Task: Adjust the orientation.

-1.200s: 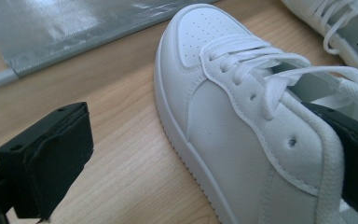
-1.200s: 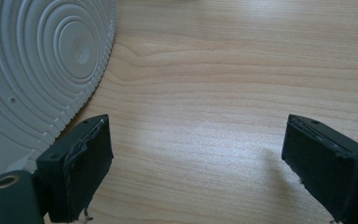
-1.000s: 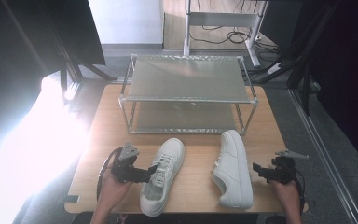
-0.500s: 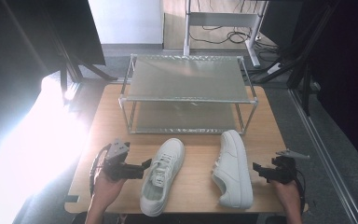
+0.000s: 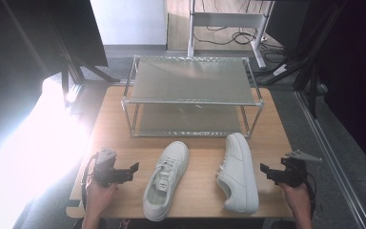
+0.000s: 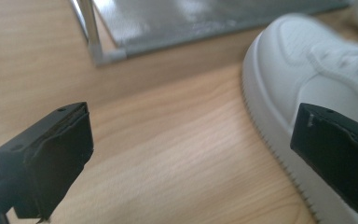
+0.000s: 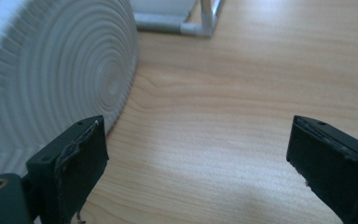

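Two white sneakers sit on the near half of the wooden table (image 5: 190, 143), in front of a two-tier wire rack (image 5: 190, 95). The left shoe (image 5: 166, 179) stands upright, toe angled far-right. The right shoe (image 5: 237, 171) lies tipped on its side, its ribbed sole toward my right gripper (image 5: 269, 171).

Left gripper (image 5: 132, 171): jaws wide, nothing between them, just left of the left shoe and apart from it. In the left gripper view the shoe's toe (image 6: 307, 84) sits at the right jaw. Right gripper: jaws also wide and empty, just right of the tipped shoe; the right gripper view has the sole (image 7: 51, 84) at its left jaw.

Risks, as I judge them:
- Closing on the rounded sole edge could squeeze the shoe out sideways.
- A low grip on the tipped shoe may roll it rather than lift it.
- Strong glare at the table's left may hide the left jaw position.

No brand or writing readable on either shoe.
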`<state>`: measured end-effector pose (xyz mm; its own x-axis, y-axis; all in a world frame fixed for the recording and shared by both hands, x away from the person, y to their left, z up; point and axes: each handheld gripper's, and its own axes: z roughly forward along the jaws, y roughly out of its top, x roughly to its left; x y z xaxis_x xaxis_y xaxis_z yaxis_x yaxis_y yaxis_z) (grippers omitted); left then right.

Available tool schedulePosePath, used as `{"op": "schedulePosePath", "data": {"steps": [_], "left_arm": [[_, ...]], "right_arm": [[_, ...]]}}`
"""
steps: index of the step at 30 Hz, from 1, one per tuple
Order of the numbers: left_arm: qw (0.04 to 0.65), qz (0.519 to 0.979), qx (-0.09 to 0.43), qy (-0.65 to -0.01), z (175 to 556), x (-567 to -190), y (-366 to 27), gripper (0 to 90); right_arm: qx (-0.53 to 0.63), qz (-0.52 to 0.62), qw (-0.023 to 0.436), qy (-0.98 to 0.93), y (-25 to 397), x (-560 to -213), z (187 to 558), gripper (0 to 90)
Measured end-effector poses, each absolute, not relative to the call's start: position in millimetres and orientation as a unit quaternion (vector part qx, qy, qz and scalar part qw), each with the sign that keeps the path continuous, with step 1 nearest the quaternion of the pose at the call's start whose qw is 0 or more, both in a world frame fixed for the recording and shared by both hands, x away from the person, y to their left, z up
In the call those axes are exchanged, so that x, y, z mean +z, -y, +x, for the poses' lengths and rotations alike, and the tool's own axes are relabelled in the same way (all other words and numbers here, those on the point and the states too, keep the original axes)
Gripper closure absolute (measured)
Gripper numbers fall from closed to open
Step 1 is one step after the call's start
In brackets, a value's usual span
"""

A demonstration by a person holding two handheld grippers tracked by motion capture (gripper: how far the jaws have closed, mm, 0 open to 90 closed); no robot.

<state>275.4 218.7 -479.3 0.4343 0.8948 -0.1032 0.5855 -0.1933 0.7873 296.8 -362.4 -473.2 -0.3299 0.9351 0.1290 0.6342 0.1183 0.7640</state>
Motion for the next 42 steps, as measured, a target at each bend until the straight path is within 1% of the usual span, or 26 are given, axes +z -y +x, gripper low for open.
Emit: {"op": "schedulePosePath", "data": {"steps": [3,4,8,11,16,23,35,42], "left_arm": [[0.394,0.75,0.192,-0.495,276,-480,-217,0.0],[0.392,0.751,0.193,-0.495,276,-480,-216,0.0],[0.396,0.747,0.186,-0.5,276,-481,-218,0.0],[0.395,0.745,0.179,-0.507,277,-483,-221,0.0],[0.395,0.741,0.182,-0.511,277,-484,-224,0.0],[0.388,0.742,0.182,-0.515,278,-486,-224,0.0],[0.381,0.743,0.182,-0.519,279,-488,-222,0.0],[0.374,0.74,0.183,-0.528,279,-488,-224,0.0]], "right_arm": [[0.384,0.541,0.203,-0.721,362,-467,295,2.1],[0.389,0.536,0.208,-0.72,360,-460,292,1.1],[0.399,0.527,0.212,-0.72,356,-451,289,0.3],[0.413,0.514,0.215,-0.721,345,-441,285,0.2],[0.423,0.495,0.205,-0.731,324,-439,284,0.0],[0.415,0.477,0.21,-0.746,304,-441,286,0.0],[0.415,0.476,0.211,-0.746,302,-448,289,0.0],[0.414,0.494,0.21,-0.736,317,-446,288,0.0]]}}
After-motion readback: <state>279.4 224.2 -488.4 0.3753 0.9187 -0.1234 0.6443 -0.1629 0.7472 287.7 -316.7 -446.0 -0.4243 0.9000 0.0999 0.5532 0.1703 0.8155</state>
